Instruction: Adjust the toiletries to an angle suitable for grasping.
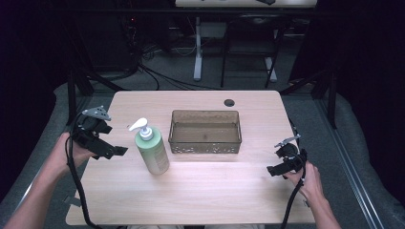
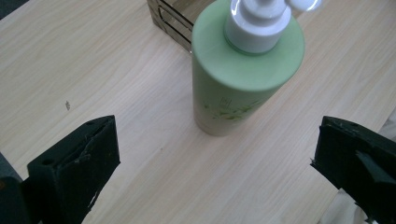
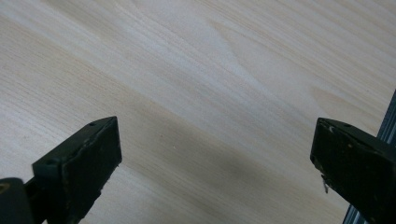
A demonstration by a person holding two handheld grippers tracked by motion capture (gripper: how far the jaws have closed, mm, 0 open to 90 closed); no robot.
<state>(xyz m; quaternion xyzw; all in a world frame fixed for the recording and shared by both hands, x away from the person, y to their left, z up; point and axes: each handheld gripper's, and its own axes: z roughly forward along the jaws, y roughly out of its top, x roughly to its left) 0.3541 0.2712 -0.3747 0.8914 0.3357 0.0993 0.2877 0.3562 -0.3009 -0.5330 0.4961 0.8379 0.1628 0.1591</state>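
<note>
A green pump bottle (image 1: 153, 148) with a white pump head stands upright on the wooden table (image 1: 200, 191), left of centre. In the left gripper view the same bottle (image 2: 243, 74) rises just beyond the jaws. My left gripper (image 1: 114, 151) hovers a short way to the bottle's left, open, with nothing between its jaws (image 2: 215, 168). My right gripper (image 1: 274, 170) hangs over the table's right side, far from the bottle, open above bare wood (image 3: 210, 154).
A clear brownish plastic bin (image 1: 205, 132) sits at the table's centre, right behind the bottle; its corner (image 2: 170, 18) shows past the bottle. A round cable hole (image 1: 229, 102) lies near the far edge. The table's right edge (image 3: 373, 177) is close to my right gripper.
</note>
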